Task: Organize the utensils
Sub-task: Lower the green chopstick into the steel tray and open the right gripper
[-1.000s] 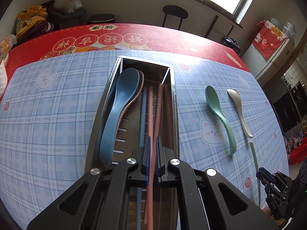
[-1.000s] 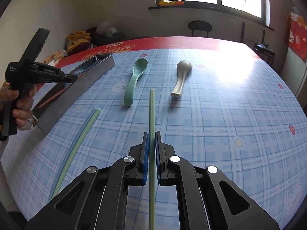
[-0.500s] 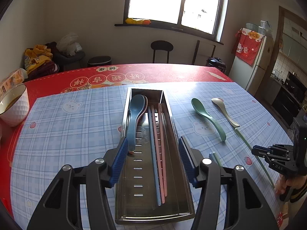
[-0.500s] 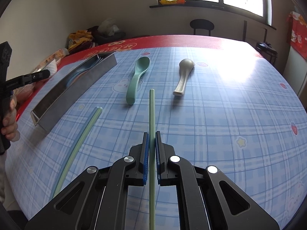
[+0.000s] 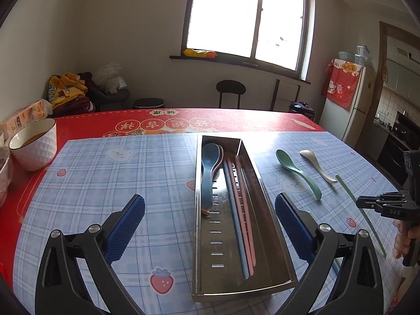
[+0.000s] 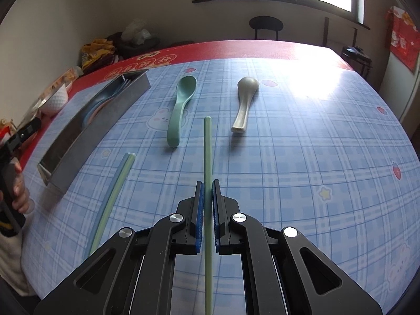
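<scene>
On checked tablecloth (image 6: pixel 288 157) | left tool (image 5: pixel 210 225) opening, empty | right tool (image 6: pixel 207 204) clamps green chopstick (image 6: pixel 208 152)

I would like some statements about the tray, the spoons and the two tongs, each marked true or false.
1. The right tongs are shut on a green chopstick. True.
2. The left tongs hold a pink chopstick. False: they are opening, with nothing gripped.
3. The blue spoon lies in the metal tray. True.
4. The green spoon lies in the tray. False: it lies on the tablecloth, beside the beige spoon.
</scene>
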